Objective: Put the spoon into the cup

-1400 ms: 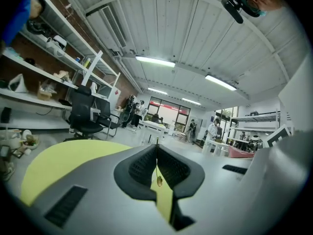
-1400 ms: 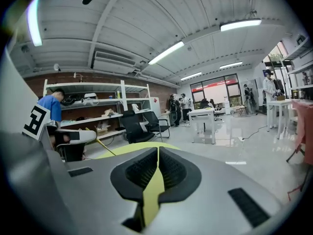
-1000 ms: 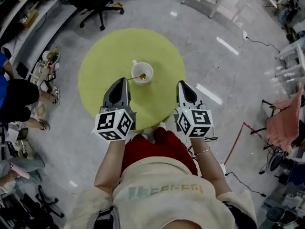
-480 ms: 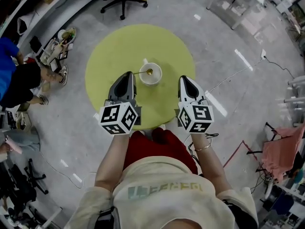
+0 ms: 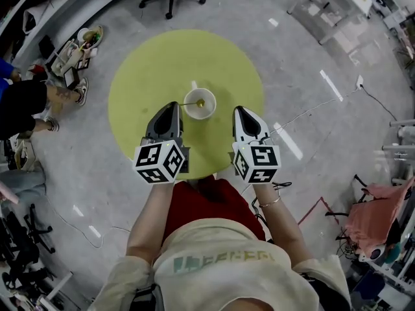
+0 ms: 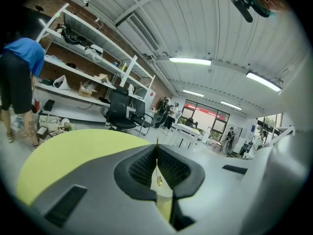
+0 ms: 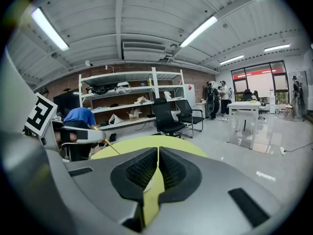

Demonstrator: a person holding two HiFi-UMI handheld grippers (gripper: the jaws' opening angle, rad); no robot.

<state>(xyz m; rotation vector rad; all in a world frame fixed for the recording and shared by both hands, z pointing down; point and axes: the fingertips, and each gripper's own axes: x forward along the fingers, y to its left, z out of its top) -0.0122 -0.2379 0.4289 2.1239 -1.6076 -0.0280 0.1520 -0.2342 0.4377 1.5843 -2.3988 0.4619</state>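
On the round yellow-green bench, a white ceramic cup sits near the centre. The thin gold-coloured metal spoon is in it, bowl inside and handle leaning over the rim to the left.

Jaws of the left hand-held gripper are pressed together with nothing between them. Its tip is just beside the cup on the spoon-handle side, not touching. Jaws of the right hand-held gripper are likewise pressed together and empty, near the cup's other side and apart from it.

Only the head view shows both flanking the cup. The left gripper view shows a sliver of cup and the spoon bowl through the gap below its closed pads, plus a person in a blue top by the wall shelving. The right gripper view catches the spoon handle as a thin gold line.
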